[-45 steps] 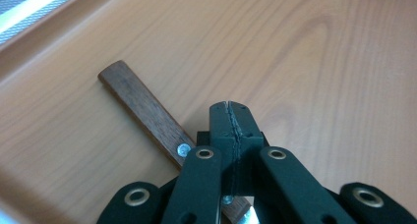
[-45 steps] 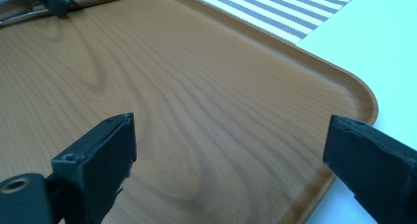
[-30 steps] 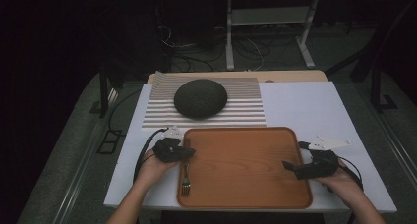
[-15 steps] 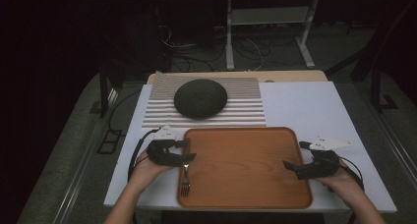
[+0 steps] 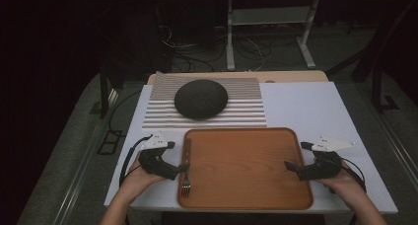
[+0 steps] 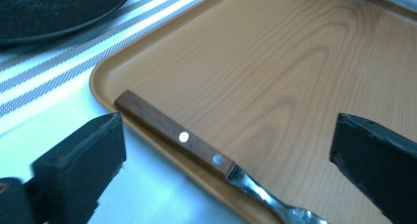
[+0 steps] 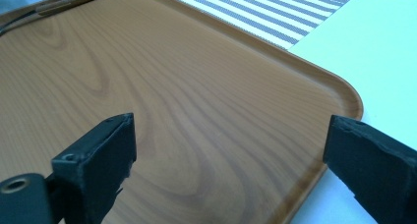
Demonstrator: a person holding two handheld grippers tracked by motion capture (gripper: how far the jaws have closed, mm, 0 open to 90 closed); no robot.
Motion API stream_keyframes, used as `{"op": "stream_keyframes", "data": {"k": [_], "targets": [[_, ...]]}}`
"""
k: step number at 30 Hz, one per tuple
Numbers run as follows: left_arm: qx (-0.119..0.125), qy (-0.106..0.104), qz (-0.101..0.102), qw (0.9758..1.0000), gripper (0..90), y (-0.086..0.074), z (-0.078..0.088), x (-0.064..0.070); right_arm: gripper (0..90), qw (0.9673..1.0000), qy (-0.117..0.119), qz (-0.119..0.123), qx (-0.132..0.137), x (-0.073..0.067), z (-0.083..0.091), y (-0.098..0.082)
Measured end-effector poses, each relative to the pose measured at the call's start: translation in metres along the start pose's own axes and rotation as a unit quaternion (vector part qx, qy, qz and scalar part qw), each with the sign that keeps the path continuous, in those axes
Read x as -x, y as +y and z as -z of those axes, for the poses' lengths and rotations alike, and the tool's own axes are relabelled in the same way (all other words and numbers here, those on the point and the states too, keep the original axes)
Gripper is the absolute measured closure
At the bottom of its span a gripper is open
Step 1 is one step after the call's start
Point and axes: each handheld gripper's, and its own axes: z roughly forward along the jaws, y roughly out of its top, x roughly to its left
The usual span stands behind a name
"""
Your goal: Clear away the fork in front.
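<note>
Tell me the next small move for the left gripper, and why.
Probably draw the left gripper back off the tray. Its jaws have just been opening and stand wide, and the fork lies free along the tray's left rim, touching neither jaw, so it looks set down.

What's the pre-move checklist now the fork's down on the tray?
1. Left gripper jaws have just been opening, stand wide, nothing pressed: ok.
2. Fork let go, lying inside the tray along its left rim: ok.
3. Fork fully flat on the tray floor: cannot tell.
4. Right gripper open, empty, at the tray's right rim: ok.
5. Dark plate on the striped mat, apart from the tray: ok.
</note>
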Motion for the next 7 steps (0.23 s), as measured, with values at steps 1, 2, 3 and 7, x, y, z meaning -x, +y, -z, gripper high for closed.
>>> {"op": "stream_keyframes", "data": {"k": [1, 2, 3, 7], "targets": [[0.001, 0.003, 0.004, 1.0, 0.0, -0.0006, -0.0003, -0.0016, 5.7, 1.0, 0.001, 0.0, 0.0, -0.0004, -0.0001, 0.0002], [0.001, 0.003, 0.004, 1.0, 0.0, -0.0006, -0.0003, -0.0016, 5.7, 1.0, 0.001, 0.0, 0.0, -0.0004, -0.0001, 0.0002], [0.003, 0.004, 0.004, 1.0, 0.0, -0.0006, -0.0001, -0.0024, 5.7, 1.0, 0.001, 0.0, 0.0, -0.0005, -0.0002, 0.0002], [0.0, 0.004, 0.0, 1.0, 0.0, -0.0008, -0.0007, -0.002, 5.7, 1.0, 0.002, 0.002, 0.0, -0.0008, -0.0006, 0.0001]]}}
